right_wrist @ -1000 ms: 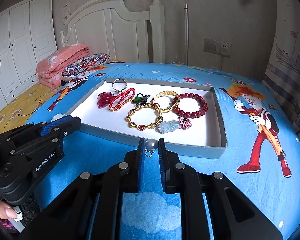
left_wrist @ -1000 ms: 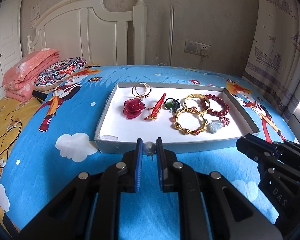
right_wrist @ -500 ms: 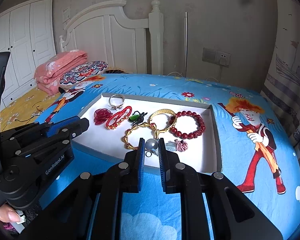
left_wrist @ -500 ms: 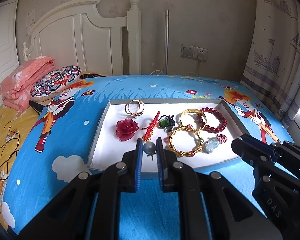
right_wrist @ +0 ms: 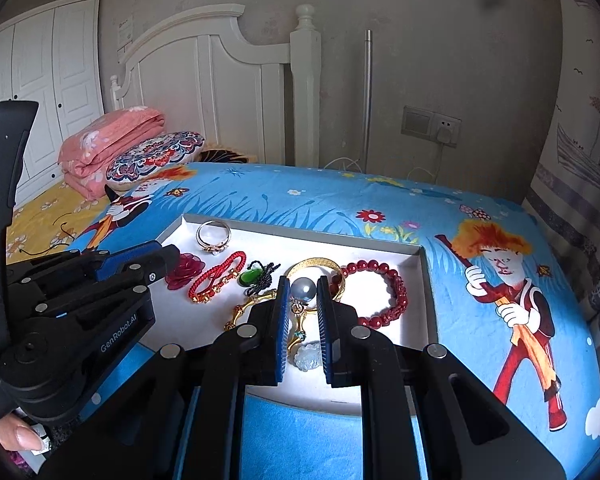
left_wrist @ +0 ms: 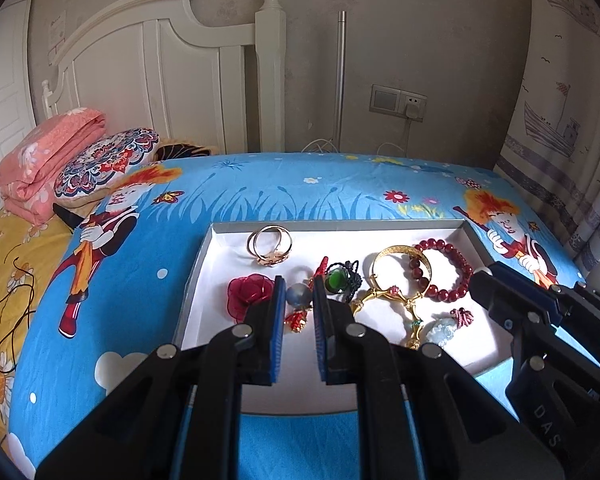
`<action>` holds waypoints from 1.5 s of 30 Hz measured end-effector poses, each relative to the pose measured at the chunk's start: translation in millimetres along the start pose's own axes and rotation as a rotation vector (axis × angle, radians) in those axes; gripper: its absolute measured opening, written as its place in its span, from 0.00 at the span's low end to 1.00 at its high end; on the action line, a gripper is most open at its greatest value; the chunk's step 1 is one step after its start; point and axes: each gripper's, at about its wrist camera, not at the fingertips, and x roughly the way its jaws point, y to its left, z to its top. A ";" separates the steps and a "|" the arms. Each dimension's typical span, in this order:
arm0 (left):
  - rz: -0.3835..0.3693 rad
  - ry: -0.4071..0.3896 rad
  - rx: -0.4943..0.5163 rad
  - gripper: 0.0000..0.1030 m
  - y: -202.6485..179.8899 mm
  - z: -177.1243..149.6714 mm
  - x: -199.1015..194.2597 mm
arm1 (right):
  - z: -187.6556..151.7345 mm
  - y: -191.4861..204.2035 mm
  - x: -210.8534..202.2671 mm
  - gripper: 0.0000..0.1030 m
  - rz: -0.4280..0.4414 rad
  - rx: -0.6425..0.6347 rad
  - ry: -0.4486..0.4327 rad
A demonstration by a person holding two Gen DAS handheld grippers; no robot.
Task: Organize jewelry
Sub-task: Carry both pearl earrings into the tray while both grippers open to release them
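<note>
The left gripper (left_wrist: 298,294) is pinching a smooth grey pearl earring (left_wrist: 299,295) between its blue ribbed pads, and the right gripper (right_wrist: 303,292) is clamping a matching glossy pearl (right_wrist: 303,289) with a small metal fitting dangling beneath it. Both are hanging over a shallow white cardboard tray (right_wrist: 427,280) that is lying on a blue cartoon-print bedsheet (right_wrist: 440,208). Inside the tray, a translucent red rose (left_wrist: 246,296) is sitting at nine o'clock of the left pearl, a pair of thin gold rings (left_wrist: 270,245) at twelve, and a green oval stone on a dark knotted cord (left_wrist: 340,280) just at three. In the right view, a braided red cord bracelet (right_wrist: 216,280) is lying at nine o'clock of the pearl, a round bracelet of polished dark-red beads (right_wrist: 384,292) at three, a textured gold bangle (right_wrist: 316,266) at twelve, and a pale frosted carved pendant (right_wrist: 308,356) at six
</note>
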 end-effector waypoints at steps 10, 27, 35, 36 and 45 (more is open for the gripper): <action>0.023 0.005 -0.012 0.13 -4.7 9.6 17.4 | 6.4 -11.3 24.4 0.14 -0.017 0.030 0.019; 0.038 0.051 -0.005 0.13 -4.0 1.1 44.7 | -1.3 -13.7 53.7 0.14 -0.027 0.042 0.075; 0.055 0.051 -0.004 0.14 -4.1 0.5 48.6 | -5.9 -16.0 62.7 0.15 -0.015 0.060 0.103; 0.056 0.054 -0.004 0.16 -3.9 0.3 49.7 | -6.2 -16.0 62.7 0.15 -0.015 0.063 0.102; 0.064 0.025 -0.028 0.61 3.7 0.4 44.4 | -5.7 -22.3 58.8 0.24 -0.026 0.076 0.095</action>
